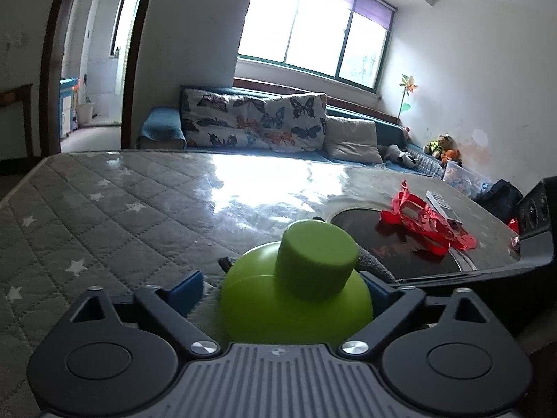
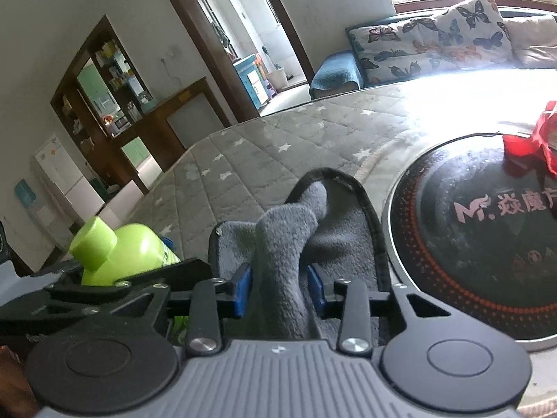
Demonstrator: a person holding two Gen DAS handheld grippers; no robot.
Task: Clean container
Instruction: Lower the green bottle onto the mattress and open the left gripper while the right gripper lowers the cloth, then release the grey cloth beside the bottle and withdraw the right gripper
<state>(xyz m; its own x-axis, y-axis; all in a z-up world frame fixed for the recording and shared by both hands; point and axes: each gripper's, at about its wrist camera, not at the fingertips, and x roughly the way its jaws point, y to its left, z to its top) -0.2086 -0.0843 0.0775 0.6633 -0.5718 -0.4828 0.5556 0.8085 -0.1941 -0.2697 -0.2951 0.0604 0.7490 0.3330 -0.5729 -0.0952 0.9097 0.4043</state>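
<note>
My left gripper (image 1: 283,291) is shut on a lime-green bottle (image 1: 296,299) with a green cap (image 1: 315,256), held over the quilted table. The bottle also shows at the lower left of the right wrist view (image 2: 132,250), inside the left gripper's black jaws. My right gripper (image 2: 280,289) is shut on a grey cloth (image 2: 282,244) with a dark trim, bunched between the blue pads (image 2: 242,289). A corner of the cloth shows behind the bottle in the left wrist view (image 1: 374,263).
A black round induction cooktop (image 2: 487,244) is set in the table to the right, with red plastic wrapping (image 1: 421,221) on it. The grey star-quilted table cover (image 1: 122,216) spreads left. A sofa with butterfly pillows (image 1: 257,122) stands behind.
</note>
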